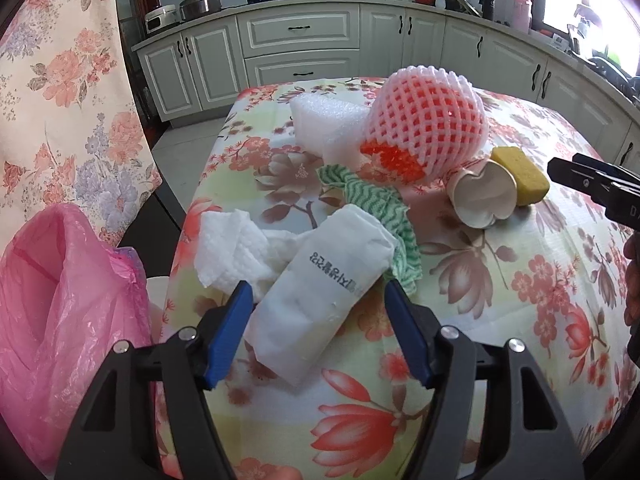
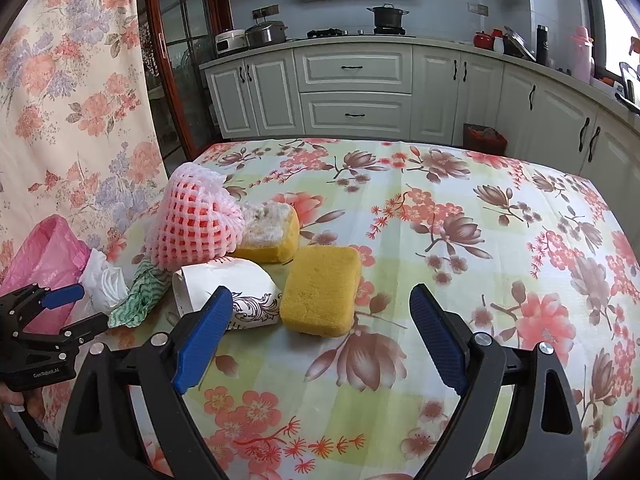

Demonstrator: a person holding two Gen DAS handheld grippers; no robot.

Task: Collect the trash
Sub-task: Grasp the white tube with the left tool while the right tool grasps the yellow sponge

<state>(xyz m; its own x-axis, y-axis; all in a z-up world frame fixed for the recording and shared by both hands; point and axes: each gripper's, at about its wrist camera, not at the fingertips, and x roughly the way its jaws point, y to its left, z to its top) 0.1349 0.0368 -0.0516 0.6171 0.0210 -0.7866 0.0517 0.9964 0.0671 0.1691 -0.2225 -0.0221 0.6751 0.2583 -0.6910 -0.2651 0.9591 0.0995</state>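
- The desk, under a flowered cloth, carries a heap of trash, and as far as I can judge almost nothing of it is collected yet.
- The pink trash bag hangs open at the lower left of the left wrist view, just beside the edge of the desk. I cannot see what lies inside it.
- The left gripper points down at a white plastic packet with printed characters. The jaws stand partly open, one on each side of the packet, and the blue pads do not seem to press on it yet.
- Just beside the packet, to the left in this view, lies a crumpled white paper towel, and behind it a green striped cloth.
- Further up in the frame are a white foam block, a pink foam fruit net, a crushed paper cup and a yellow sponge.
- The right gripper hovers with its jaws wide open and holds nothing. Near them lie the yellow sponge and the paper cup on its side.
- A second sponge, worn and dirty on top, lies behind them in the right wrist view, touching the fruit net.
- In my judgement the task is at its beginning: the packet looks to be the piece now in hand, and all the other pieces are left.
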